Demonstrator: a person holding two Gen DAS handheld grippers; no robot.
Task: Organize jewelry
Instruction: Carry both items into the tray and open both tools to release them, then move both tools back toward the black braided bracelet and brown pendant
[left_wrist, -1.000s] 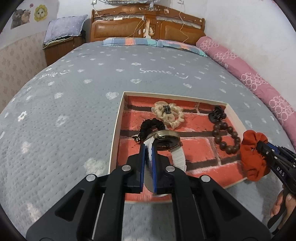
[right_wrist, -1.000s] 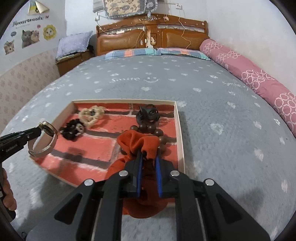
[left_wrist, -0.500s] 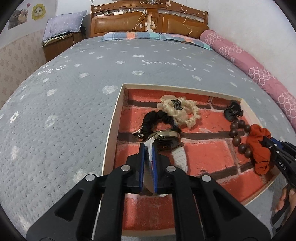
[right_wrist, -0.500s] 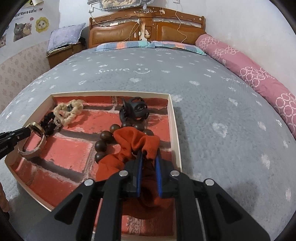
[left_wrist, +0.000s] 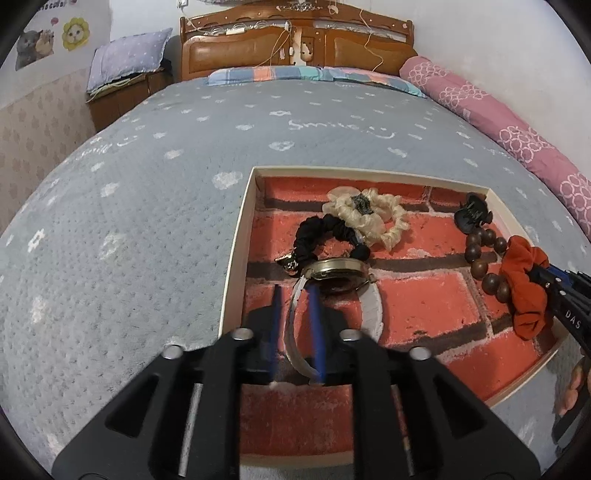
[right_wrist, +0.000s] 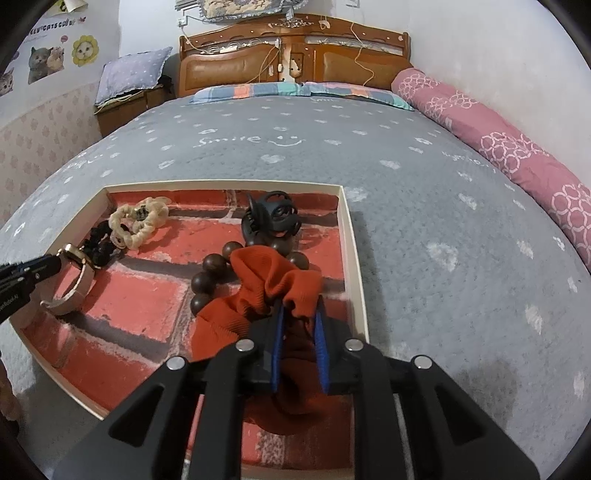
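Observation:
A shallow tray (left_wrist: 236, 251) with a red brick-print floor lies on the bed. My left gripper (left_wrist: 294, 291) hovers low over its near left part. Its jaws are opening, and the white strap of a gold-cased watch (left_wrist: 338, 271) stands loosely between the blue pads, resting on the tray floor. My right gripper (right_wrist: 300, 310) is at the tray's near right. Its jaws are just starting to open, with the orange scrunchie (right_wrist: 266, 280) still bunched between the pads and lying against a brown bead bracelet (right_wrist: 212, 266).
In the tray there are also a black claw clip (right_wrist: 273, 218), a cream scrunchie (left_wrist: 373, 218) and a black scrunchie (left_wrist: 314, 236). A grey bedspread (left_wrist: 147, 221) surrounds the tray. A pink bolster (right_wrist: 498, 140) runs along the right wall. A person's fingers (left_wrist: 572, 384) show at the right edge.
Both grippers came down into the tray, bringing the watch and the orange scrunchie onto its floor. The left jaws have parted from the strap, and the right jaws stand slightly wider.

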